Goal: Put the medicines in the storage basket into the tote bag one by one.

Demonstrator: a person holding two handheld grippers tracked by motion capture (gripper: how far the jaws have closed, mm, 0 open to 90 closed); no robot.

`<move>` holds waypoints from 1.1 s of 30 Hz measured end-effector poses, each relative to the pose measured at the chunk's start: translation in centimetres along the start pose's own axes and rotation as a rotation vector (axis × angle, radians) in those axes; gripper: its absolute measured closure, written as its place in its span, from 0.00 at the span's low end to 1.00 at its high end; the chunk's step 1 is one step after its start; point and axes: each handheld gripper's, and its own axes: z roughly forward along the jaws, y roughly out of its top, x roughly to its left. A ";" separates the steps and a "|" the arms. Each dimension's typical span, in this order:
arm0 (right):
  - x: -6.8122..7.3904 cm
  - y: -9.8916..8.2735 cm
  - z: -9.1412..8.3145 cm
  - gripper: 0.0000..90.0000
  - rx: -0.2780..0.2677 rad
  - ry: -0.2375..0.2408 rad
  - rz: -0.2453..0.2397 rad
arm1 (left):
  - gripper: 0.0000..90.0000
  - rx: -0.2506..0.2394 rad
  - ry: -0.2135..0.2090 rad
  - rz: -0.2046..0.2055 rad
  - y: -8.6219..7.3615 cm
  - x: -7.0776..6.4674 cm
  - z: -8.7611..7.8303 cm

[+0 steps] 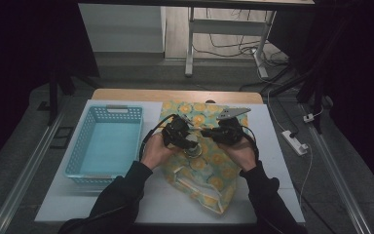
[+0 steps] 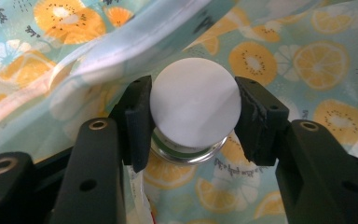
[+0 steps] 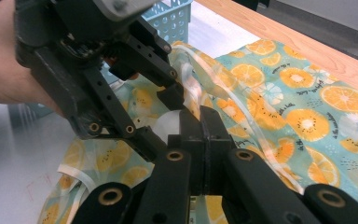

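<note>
Over the bag [image 1: 202,168], left tongs [image 2: 193,116] grip a jar [image 2: 194,108].

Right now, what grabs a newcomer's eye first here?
The orange-slice patterned bag, spread across the middle of the table. Over it, the left gripper clamps a white-lidded jar, while the right gripper is pinched shut on the bag's edge. A blue basket sits to the left.

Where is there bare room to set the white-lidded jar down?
The light blue plastic basket holds nothing. A bare strip of white tabletop runs right of the orange-print fabric bag, another along the near edge. The middle is crowded: both tools meet over the white-lidded jar.
</note>
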 end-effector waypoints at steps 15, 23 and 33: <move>-0.1 -0.1 0.1 1.00 0.006 0.000 0.001 | 0.56 -0.006 0.005 0.013 0.1 0.0 1.1; -0.2 -0.1 0.0 1.00 0.002 -0.001 0.002 | 0.51 -0.041 -0.014 -0.006 0.0 -0.1 0.9; -0.1 -0.1 -0.2 1.00 -0.001 -0.002 0.003 | 0.33 -0.067 -0.031 -0.008 -0.1 -0.9 -0.4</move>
